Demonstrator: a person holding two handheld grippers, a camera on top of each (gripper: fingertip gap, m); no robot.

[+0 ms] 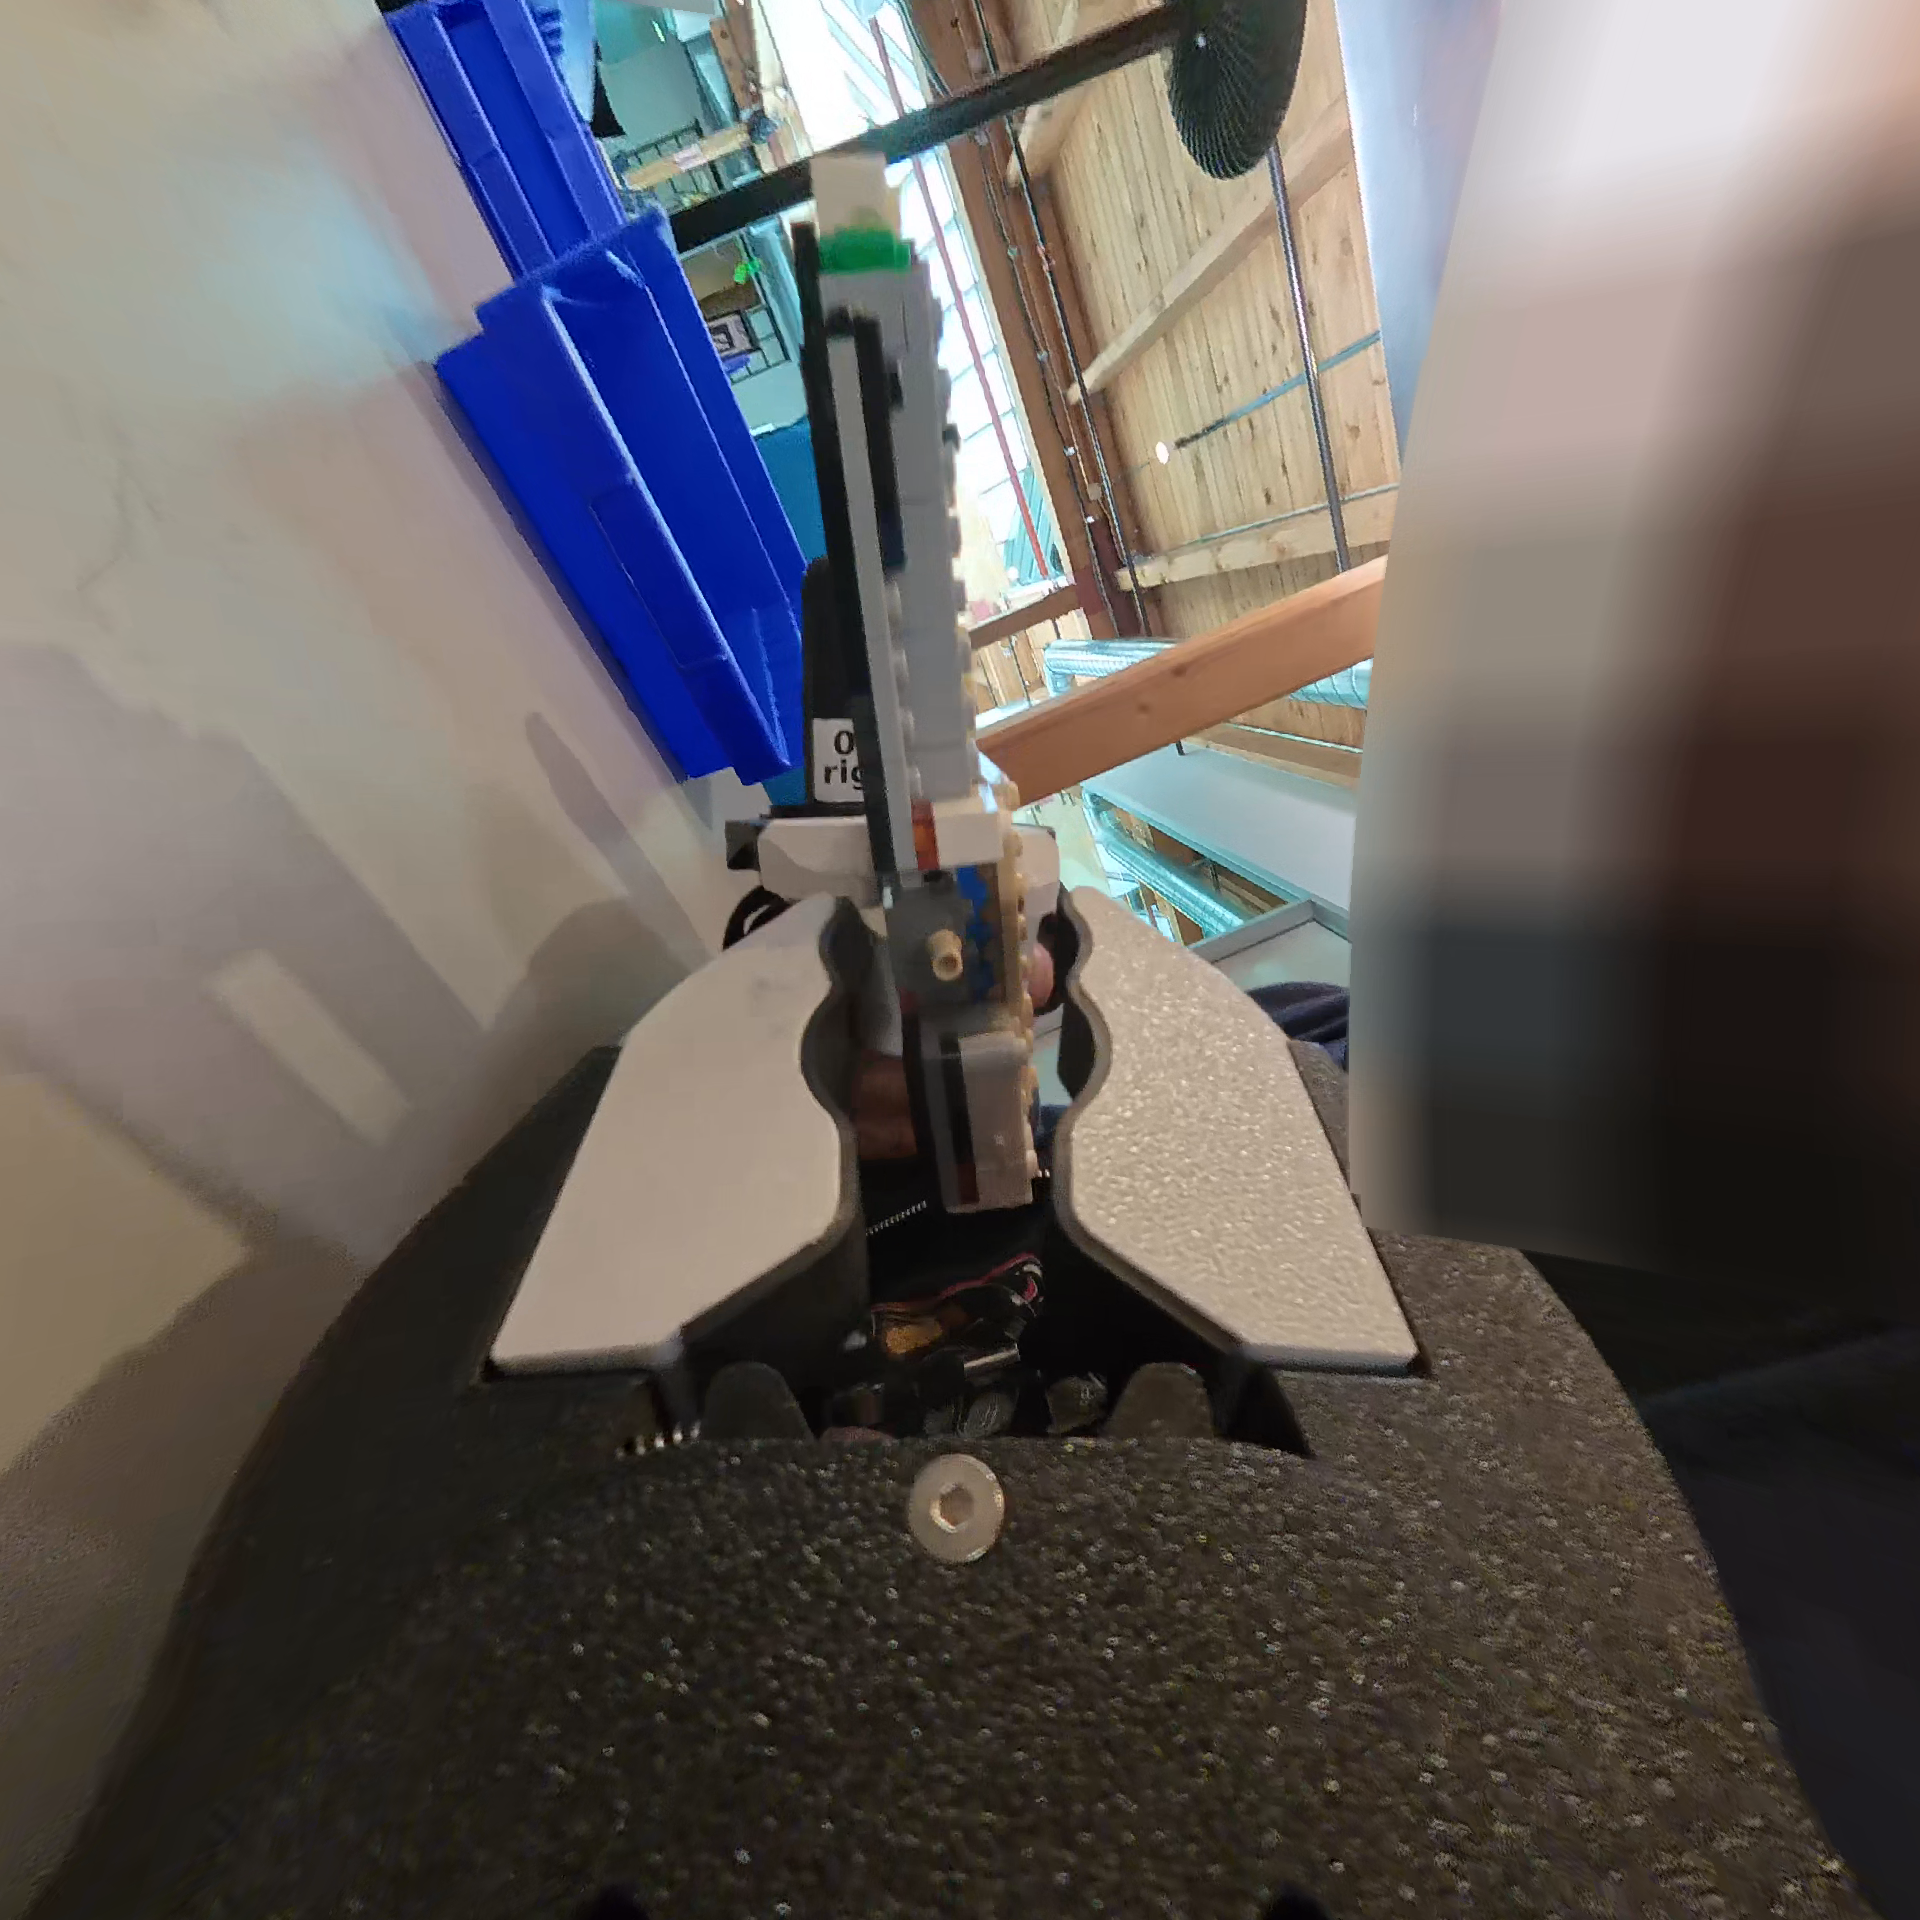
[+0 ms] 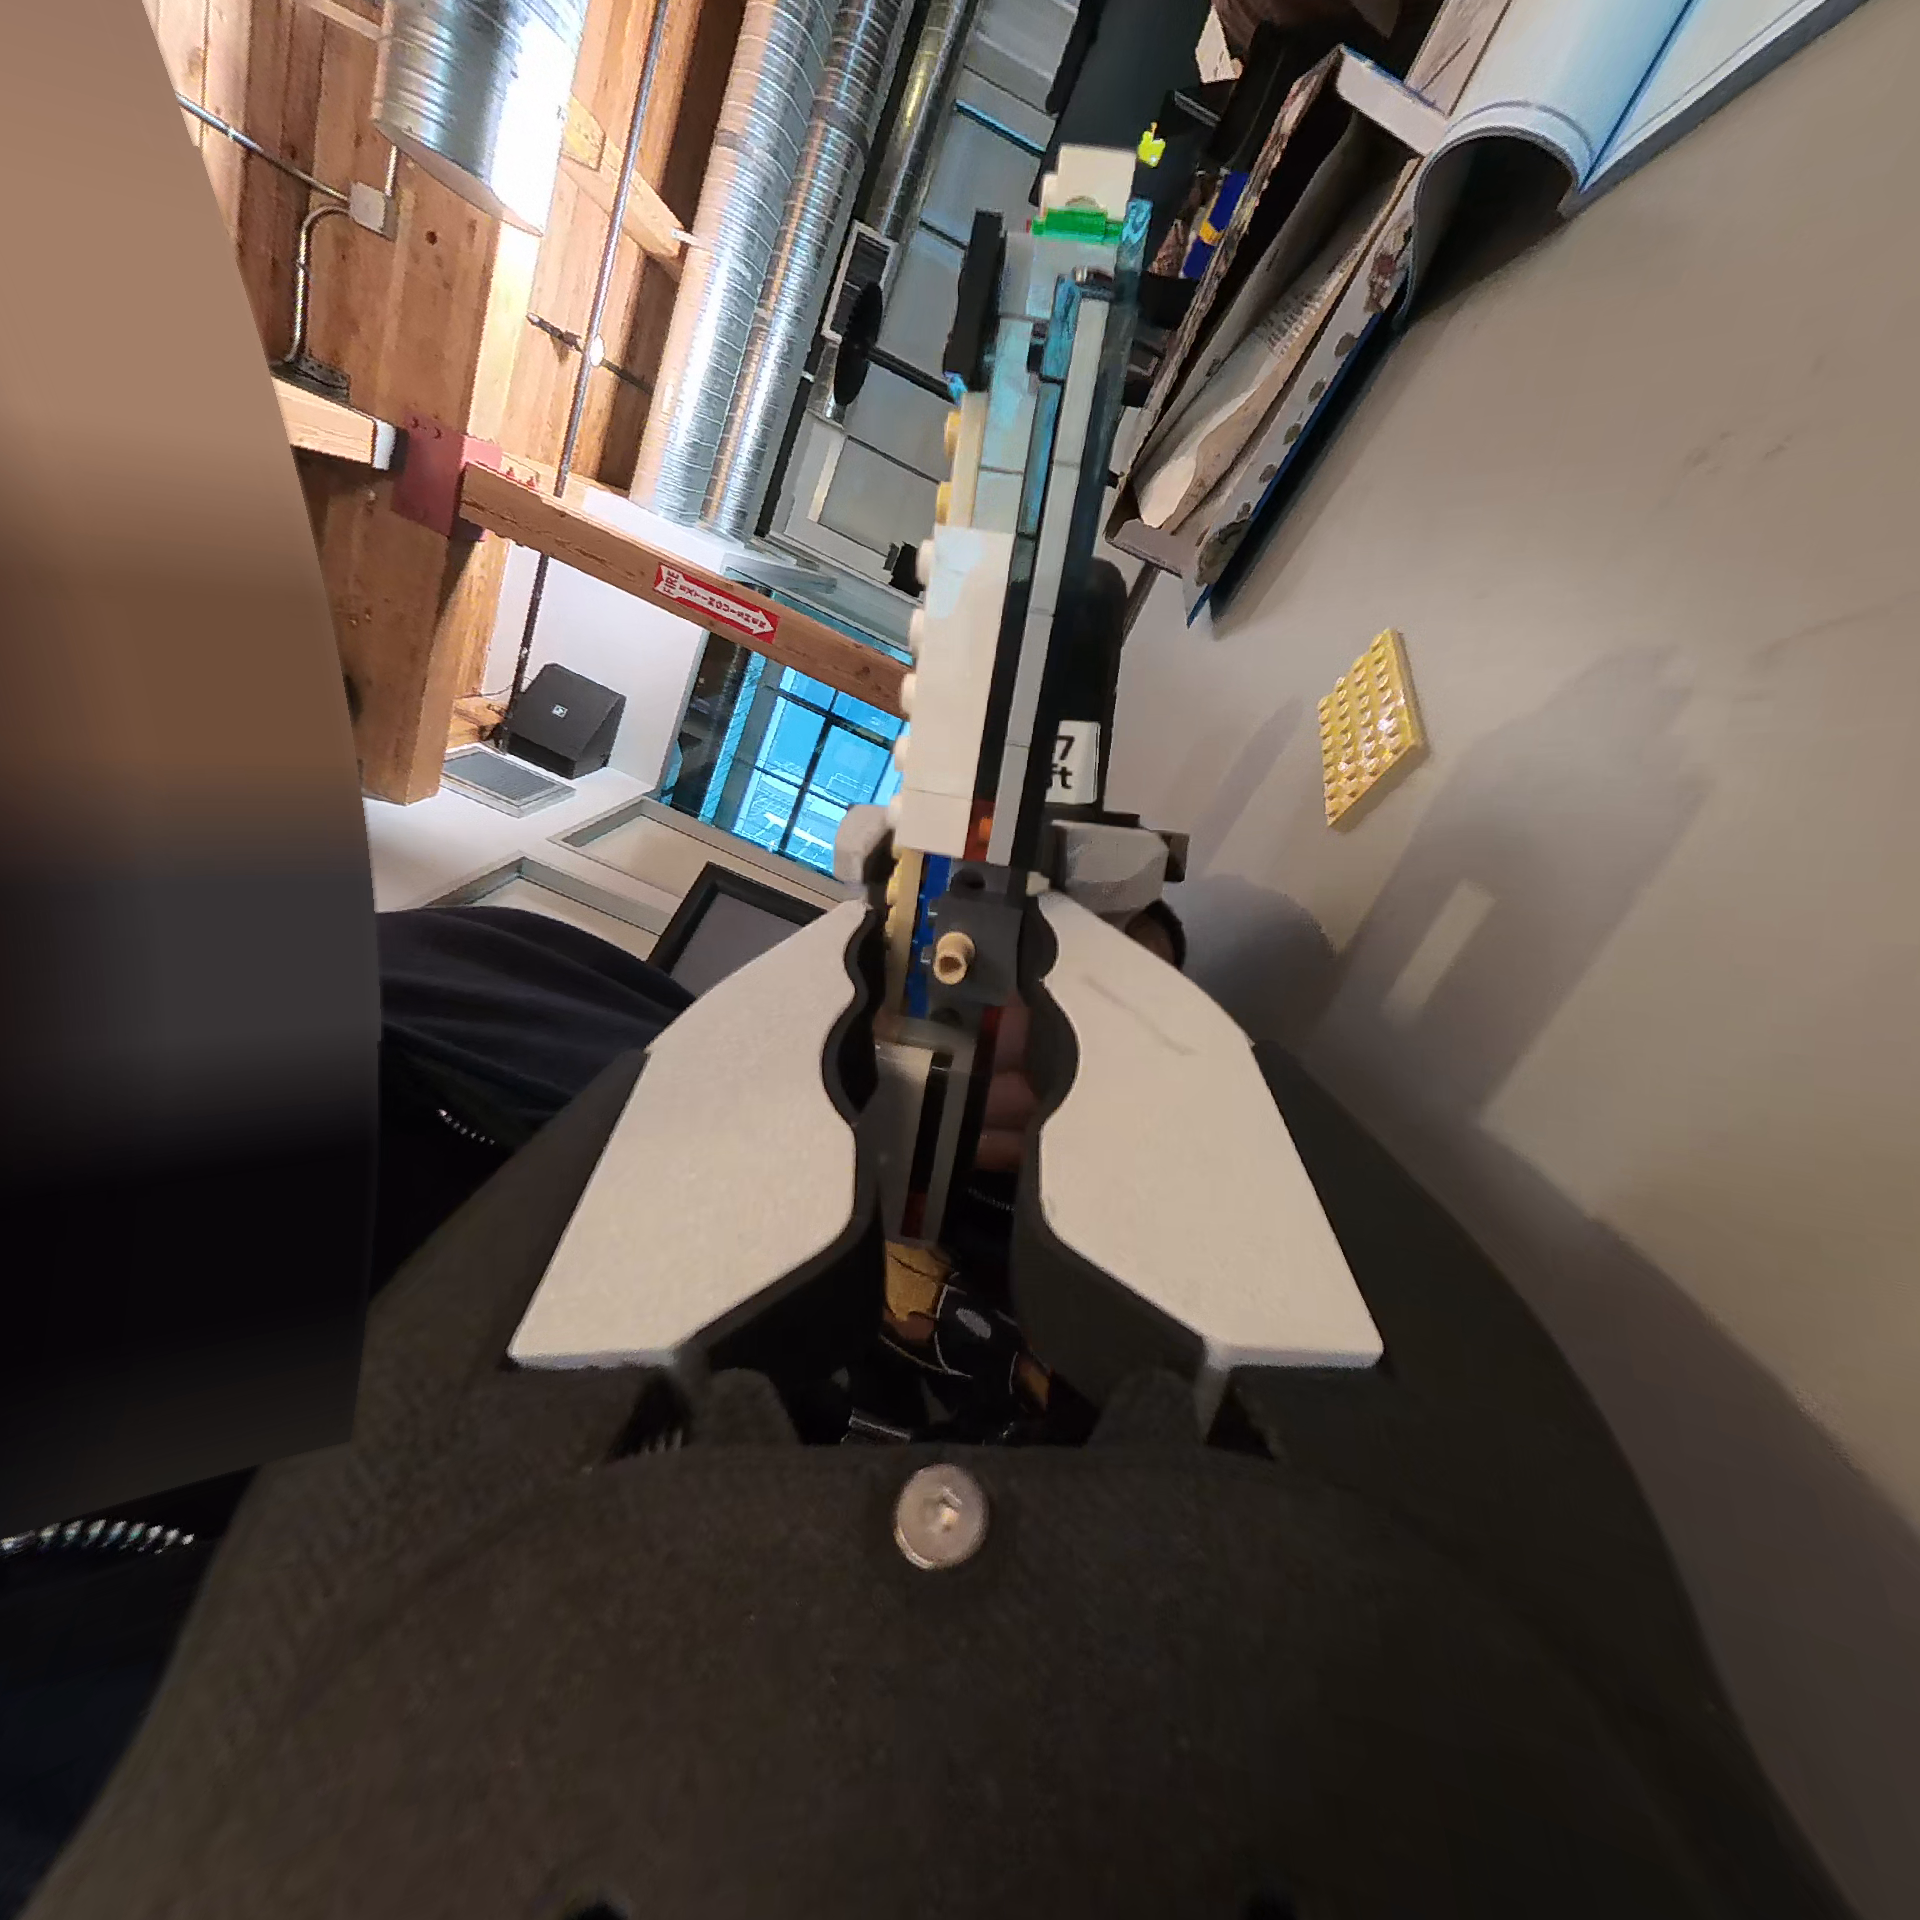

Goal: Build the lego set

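Both grippers flank one brick model

Left gripper stands slightly apart around brick model; right gripper clamps it. Yellow plate lies beyond.

Mosaic patch hides right side of left wrist view, another hides left side of right wrist view. Brick model blocks most of far gripper behind it. Blue bins cut at top edge, soft focus. Book cropped
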